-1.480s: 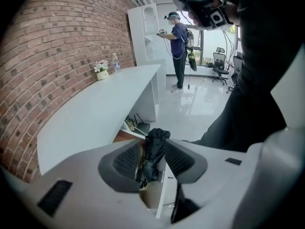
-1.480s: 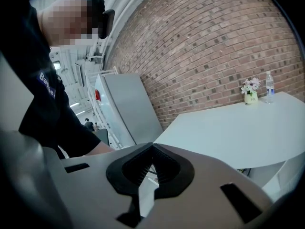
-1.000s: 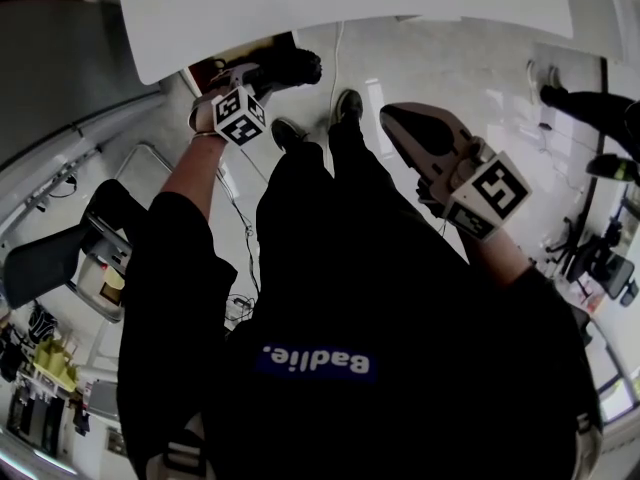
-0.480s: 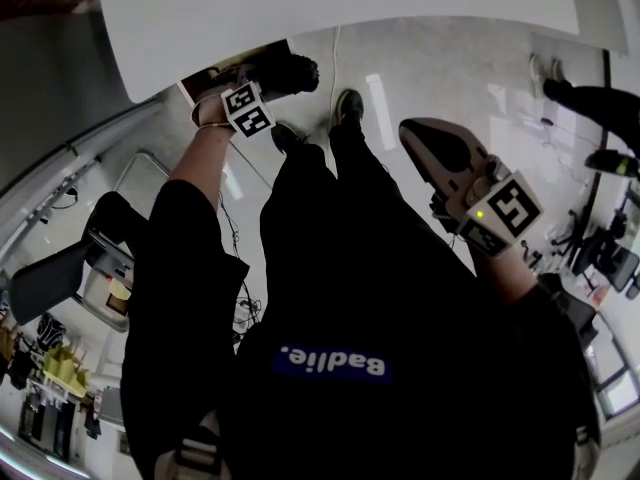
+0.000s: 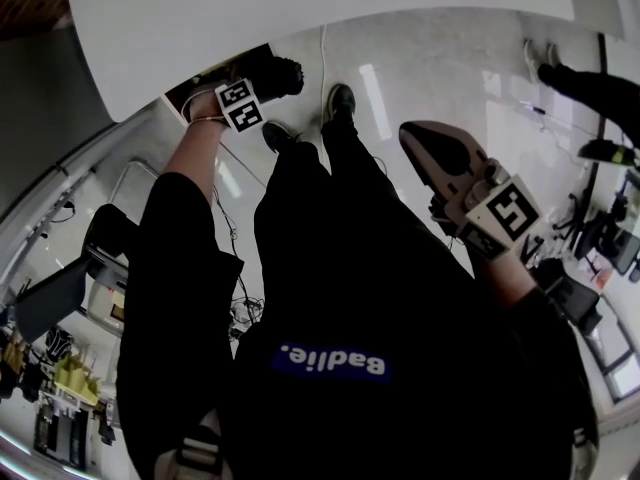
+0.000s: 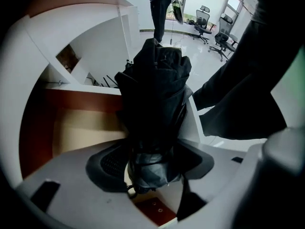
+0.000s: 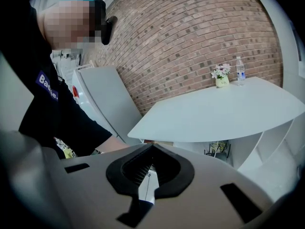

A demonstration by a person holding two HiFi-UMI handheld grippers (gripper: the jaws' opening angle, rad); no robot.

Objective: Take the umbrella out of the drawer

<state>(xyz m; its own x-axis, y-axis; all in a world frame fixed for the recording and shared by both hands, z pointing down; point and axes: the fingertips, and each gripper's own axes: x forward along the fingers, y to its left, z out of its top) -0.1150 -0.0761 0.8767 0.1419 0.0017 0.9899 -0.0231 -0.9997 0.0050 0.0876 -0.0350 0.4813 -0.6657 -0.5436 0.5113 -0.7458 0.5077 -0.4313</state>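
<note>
Left tool (image 6: 150, 163): pointing down at the open drawer (image 6: 81, 128) under the white tabletop (image 5: 300, 18). Its jaws stand wide and have just been opening. The folded black umbrella (image 6: 155, 94) stands between them, its near end level with the pads and its body running away from the camera along the tool's line. The ribbed pad on the left shows partly bare beside the fabric, so I read the grip as released, though the dark picture leaves that less than certain.

Umbrella position: over the right part of the drawer, by its white wall. I cannot tell whether its far end rests on anything.

Drawer: pale floor and red-brown edging visible to the left of the umbrella.

Right tool (image 7: 150, 175): held well away from the drawer, jaws closed together, nothing between them.
</note>
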